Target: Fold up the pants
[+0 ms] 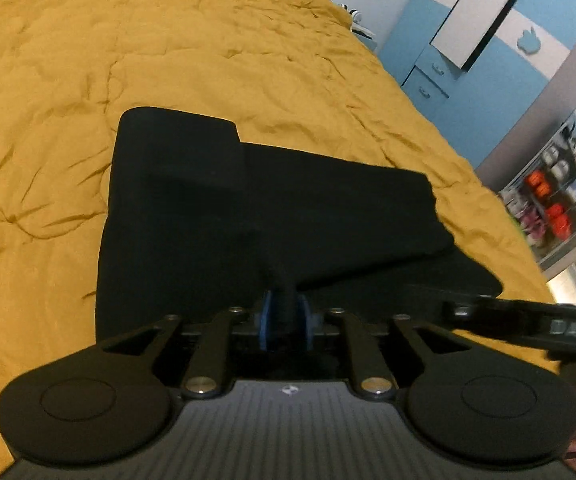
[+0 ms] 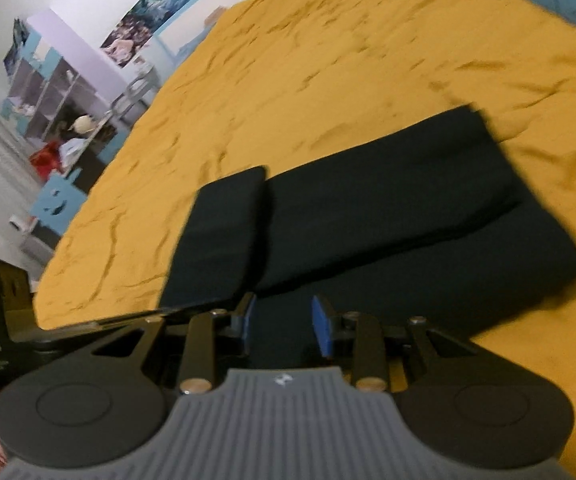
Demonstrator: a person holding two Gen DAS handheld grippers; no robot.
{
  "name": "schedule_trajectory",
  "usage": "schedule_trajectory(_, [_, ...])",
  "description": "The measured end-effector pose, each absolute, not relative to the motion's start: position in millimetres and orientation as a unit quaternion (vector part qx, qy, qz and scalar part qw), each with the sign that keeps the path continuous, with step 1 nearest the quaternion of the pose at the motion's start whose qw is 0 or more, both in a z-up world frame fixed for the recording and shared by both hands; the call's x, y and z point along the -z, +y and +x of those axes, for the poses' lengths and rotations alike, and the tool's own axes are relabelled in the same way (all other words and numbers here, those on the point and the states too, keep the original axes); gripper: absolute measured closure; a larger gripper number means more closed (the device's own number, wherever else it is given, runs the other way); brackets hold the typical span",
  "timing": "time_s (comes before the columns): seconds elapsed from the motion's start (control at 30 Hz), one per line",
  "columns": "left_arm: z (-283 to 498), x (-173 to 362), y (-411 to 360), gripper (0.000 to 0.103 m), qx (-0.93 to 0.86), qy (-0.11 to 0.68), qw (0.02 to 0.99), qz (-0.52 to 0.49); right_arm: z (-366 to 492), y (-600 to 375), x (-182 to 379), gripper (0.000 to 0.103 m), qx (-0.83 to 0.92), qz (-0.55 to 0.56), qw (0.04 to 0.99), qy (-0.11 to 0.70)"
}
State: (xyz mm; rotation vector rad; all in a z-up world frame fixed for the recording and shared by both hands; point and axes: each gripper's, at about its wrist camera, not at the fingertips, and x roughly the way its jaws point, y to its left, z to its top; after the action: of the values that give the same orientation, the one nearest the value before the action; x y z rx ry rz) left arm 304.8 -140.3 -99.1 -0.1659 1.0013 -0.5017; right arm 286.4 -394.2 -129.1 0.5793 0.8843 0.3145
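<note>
Black pants (image 1: 256,216) lie partly folded on a mustard-yellow bedspread (image 1: 128,60). In the left wrist view my left gripper (image 1: 284,320) is shut on a bunched pinch of the pants' near edge between its blue pads. In the right wrist view the pants (image 2: 387,208) show as stacked folded layers, with one flap lifted at the left. My right gripper (image 2: 284,326) is open, its blue pads (image 2: 321,328) apart just over the near edge of the fabric, holding nothing. The right gripper's body shows at the right of the left wrist view (image 1: 527,326).
The yellow bedspread (image 2: 327,60) stretches far beyond the pants. Blue and white wardrobe doors (image 1: 487,40) and a shelf of small items (image 1: 559,192) stand past the bed's right side. Cubby shelves (image 2: 48,88) stand beyond its left side.
</note>
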Motion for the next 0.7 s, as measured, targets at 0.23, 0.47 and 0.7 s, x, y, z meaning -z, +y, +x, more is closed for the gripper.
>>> schedule_trajectory(0.23, [301.6, 74.7, -111.3, 0.070, 0.228, 0.446, 0.860, -0.095, 341.7, -362.4, 144.0, 0.075, -0.189, 0.295, 0.826, 0.441])
schedule_trajectory(0.47, [309.2, 70.2, -71.9, 0.070, 0.166, 0.433, 0.881, -0.095, 379.2, -345.1, 178.3, 0.077, -0.192, 0.322, 0.798, 0.472])
schedule_trajectory(0.7, [309.5, 71.2, -41.7, 0.070, 0.143, 0.425, 0.883, -0.140, 383.1, -334.9, 165.2, 0.099, -0.192, 0.328, 0.804, 0.458])
